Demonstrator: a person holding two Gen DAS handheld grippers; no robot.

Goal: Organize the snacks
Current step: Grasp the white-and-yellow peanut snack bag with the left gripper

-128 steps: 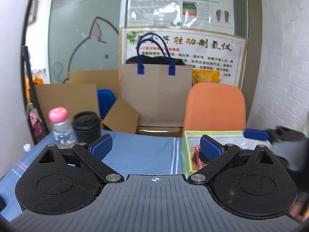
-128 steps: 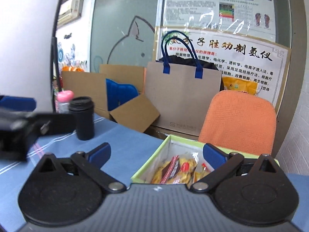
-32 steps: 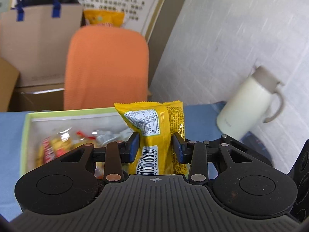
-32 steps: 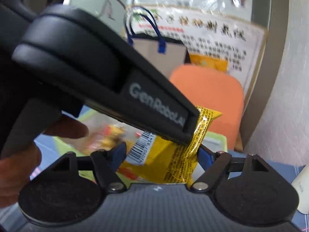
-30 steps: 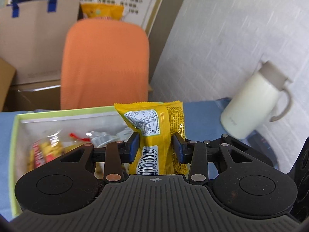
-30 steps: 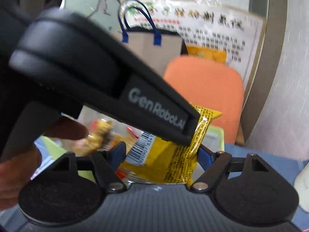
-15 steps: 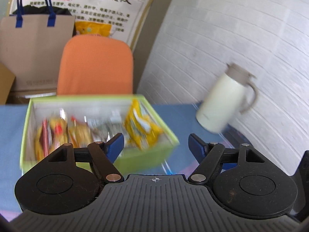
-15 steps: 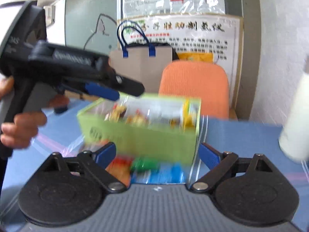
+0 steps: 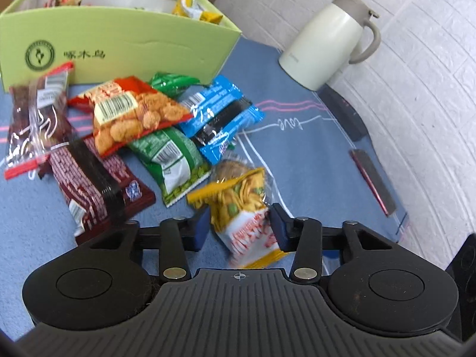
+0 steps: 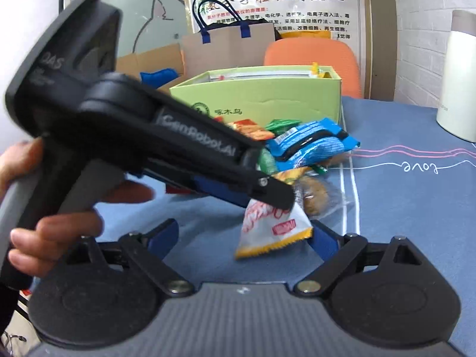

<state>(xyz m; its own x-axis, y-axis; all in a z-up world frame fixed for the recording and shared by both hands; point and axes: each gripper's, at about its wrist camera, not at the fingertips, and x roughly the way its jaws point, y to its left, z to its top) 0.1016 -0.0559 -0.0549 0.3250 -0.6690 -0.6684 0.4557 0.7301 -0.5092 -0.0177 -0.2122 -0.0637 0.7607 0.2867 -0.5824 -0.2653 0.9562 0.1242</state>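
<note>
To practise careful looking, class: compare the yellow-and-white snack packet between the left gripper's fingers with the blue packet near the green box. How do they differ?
The yellow-and-white packet sits between the left gripper fingers, nearest the camera; the blue packet lies untouched, closer to the green box. The yellow-and-white one lies apart from the pile; the blue one touches the green packet. Both are sealed snacks on the blue cloth, outside the box.
</note>
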